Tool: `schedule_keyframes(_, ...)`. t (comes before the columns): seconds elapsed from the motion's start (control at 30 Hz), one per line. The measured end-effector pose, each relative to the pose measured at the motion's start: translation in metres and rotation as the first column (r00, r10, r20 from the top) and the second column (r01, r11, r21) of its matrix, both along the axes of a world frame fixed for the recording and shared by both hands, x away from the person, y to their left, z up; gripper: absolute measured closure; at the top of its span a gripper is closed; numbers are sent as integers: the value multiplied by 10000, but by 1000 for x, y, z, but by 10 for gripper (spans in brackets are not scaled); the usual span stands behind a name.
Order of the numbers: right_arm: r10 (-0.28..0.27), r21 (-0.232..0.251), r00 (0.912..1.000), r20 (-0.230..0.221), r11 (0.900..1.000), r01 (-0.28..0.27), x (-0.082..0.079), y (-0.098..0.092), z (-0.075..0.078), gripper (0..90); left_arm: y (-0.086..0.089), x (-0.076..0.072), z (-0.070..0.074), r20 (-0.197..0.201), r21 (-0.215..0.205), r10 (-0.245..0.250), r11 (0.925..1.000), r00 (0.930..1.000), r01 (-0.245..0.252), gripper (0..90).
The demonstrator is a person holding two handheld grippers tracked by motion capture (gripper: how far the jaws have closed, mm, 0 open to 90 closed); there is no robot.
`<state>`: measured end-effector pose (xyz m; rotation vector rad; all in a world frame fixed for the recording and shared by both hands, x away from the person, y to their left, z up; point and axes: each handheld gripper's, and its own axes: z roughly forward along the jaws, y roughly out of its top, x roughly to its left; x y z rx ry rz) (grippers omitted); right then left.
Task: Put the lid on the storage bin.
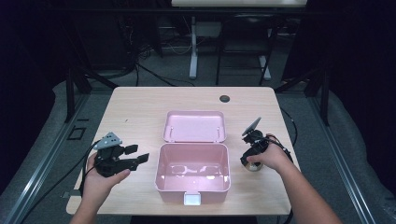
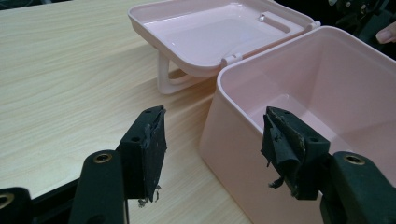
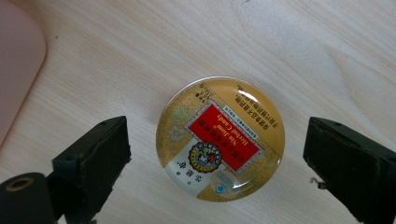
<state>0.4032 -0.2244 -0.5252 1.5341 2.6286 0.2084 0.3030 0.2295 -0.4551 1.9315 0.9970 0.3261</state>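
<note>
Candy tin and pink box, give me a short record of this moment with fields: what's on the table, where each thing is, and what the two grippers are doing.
surface: wooden table
pink box: mid-table, lid swung open behind it, nothing visible inside
candy tin: round, gold with red label, flat on the table right of the box
left gripper: open, beside the box's left wall, holding nothing
right gripper: open, pointing down over the tin, jaws either side of it, not touching
likely next: right gripper closes on the tin
</note>
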Motion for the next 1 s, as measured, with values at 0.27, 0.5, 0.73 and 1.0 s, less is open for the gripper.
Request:
schedule_keyframes(0.27,-152,-131,9999,-51,9998,151,2,0,-10,68,0,0,0,-12,-4,-28,10000,10000,28,397)
schedule_keyframes(0.5,-347,-149,9990,-266,9993,344,2,-2,-18,67,0,1,-1,-57,24,-53,10000,10000,53,397)
schedule_keyframes(0.73,-464,-109,9981,-399,9989,460,3,-6,-24,75,0,1,-1,-111,37,-115,9999,9999,115,397)
schedule_keyframes(1.0,-473,-68,9978,-472,9989,470,2,-5,-27,143,-1,1,-2,-111,60,-138,9999,9998,138,398)
